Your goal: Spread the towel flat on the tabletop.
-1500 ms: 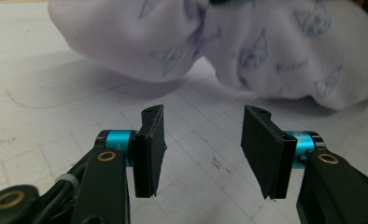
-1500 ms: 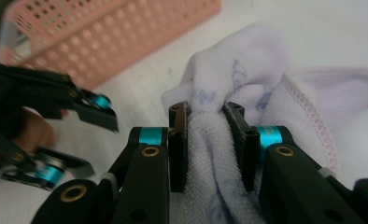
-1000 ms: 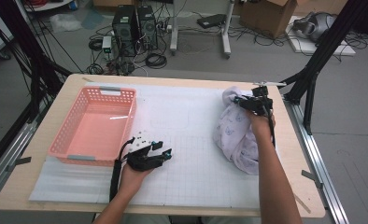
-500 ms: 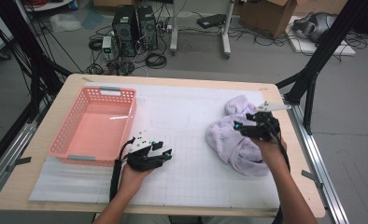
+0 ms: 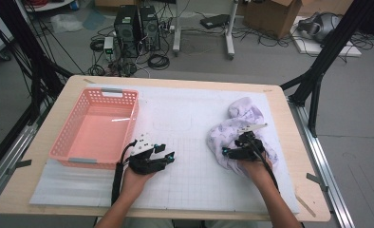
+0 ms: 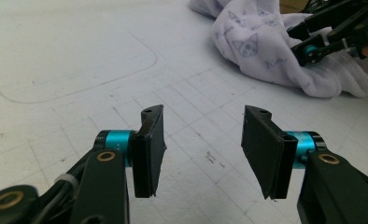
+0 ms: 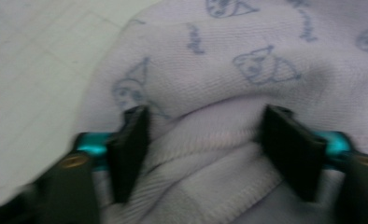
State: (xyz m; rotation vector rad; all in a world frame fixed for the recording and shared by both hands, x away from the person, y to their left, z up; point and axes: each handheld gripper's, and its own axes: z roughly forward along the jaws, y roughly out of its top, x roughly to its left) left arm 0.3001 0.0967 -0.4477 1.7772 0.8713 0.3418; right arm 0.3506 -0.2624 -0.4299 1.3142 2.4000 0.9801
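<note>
Garment (image 5: pixel 242 133) is lying bunched on the counter (image 5: pixel 190 175); right claw (image 7: pixel 203 140) is closing around its hem, left claw (image 6: pixel 203 149) is resting released.

Probably a lab: computer towers (image 5: pixel 137 26), tangled floor cables (image 5: pixel 159 61), black frame struts (image 5: pixel 325 54).

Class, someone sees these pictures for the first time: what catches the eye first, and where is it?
The crumpled pale purple garment with printed faces lies at the table's right, the right claw straddling its ribbed hem. A pink basket stands at the left. The left claw hangs open over the white gridded mat.
</note>
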